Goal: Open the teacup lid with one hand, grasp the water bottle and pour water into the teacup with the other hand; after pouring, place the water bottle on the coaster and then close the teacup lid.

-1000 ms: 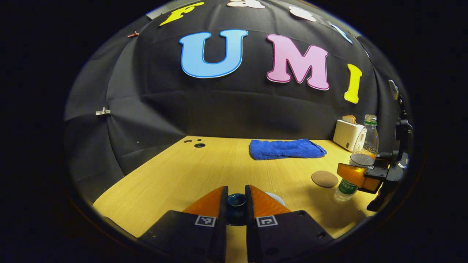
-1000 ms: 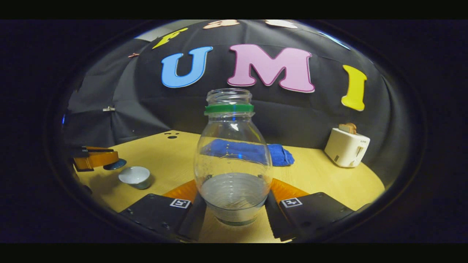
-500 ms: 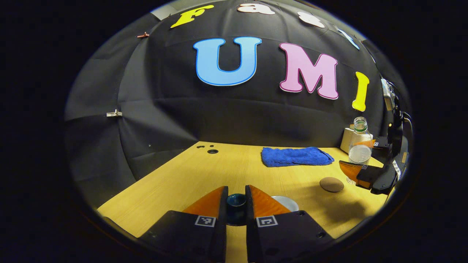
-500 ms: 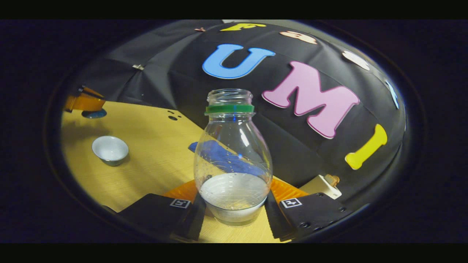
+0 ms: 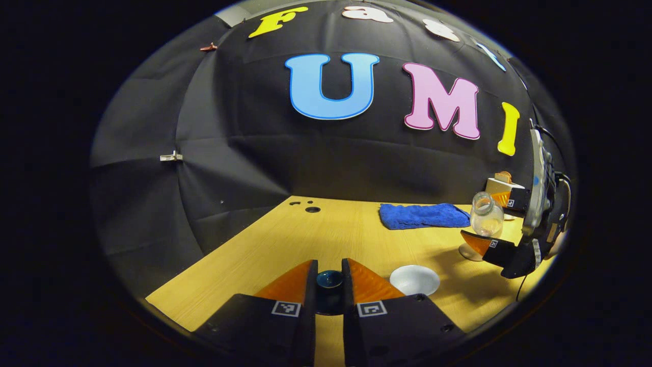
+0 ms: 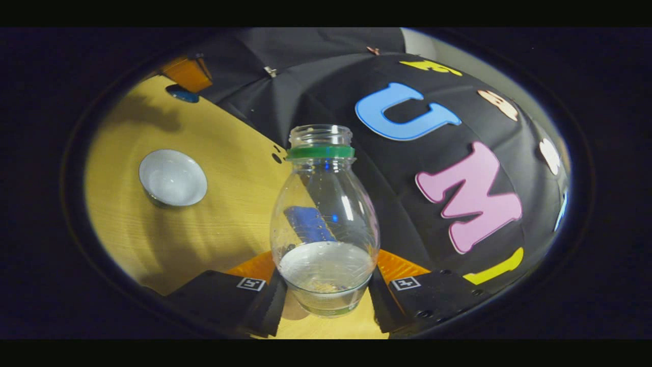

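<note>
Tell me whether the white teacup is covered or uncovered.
Uncovered. The white teacup shows its bare bowl on the wooden table, while the left gripper pinches the dark blue lid beside it.

Two grippers were seen: the left gripper (image 5: 329,278) and the right gripper (image 6: 326,278). One water bottle (image 6: 324,214), one teacup (image 6: 172,178), one lid (image 5: 329,279), one blue towel (image 5: 424,215), one toaster (image 5: 501,185) and one table (image 5: 285,239) were counted.

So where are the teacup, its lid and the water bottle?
teacup (image 5: 414,279): left gripper view, white inside of the bowl.
teacup lid (image 5: 329,278): left gripper view, dark top between the fingers.
water bottle (image 6: 326,204): right gripper view, clear belly.
</note>
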